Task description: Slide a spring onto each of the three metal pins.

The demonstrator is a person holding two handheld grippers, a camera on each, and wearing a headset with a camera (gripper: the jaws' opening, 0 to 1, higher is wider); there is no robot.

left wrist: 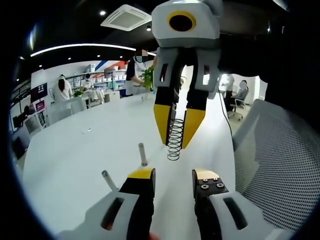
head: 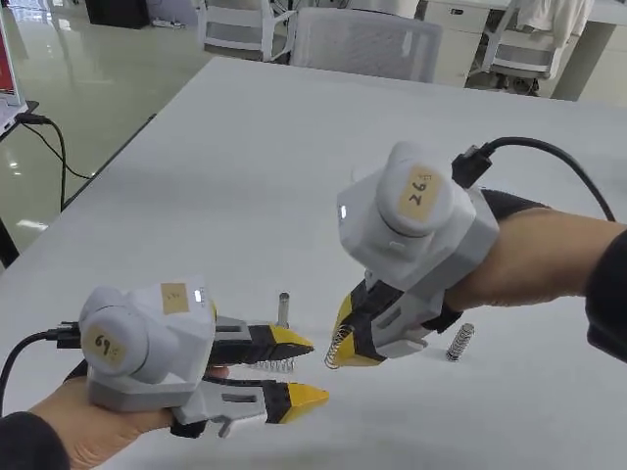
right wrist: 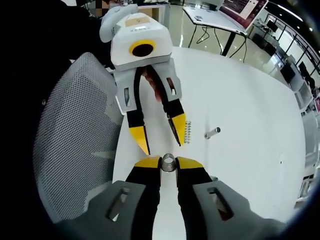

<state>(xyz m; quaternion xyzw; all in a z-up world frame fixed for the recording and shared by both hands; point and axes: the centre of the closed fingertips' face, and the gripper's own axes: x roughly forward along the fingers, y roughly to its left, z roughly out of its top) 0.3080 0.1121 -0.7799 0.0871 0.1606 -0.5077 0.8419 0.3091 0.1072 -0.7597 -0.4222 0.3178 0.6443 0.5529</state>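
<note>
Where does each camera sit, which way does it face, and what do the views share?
Head view: on the headset, looking down at left gripper, right gripper, left hand, right hand.
Left gripper view: on the left gripper, facing the right gripper; own open jaws below.
Right gripper view: on the right gripper, facing the left; own jaws grip a spring.
Shared: all show that spring.

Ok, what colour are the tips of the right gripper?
Yellow. The right gripper shows best in the left gripper view, holding a spring.
</note>
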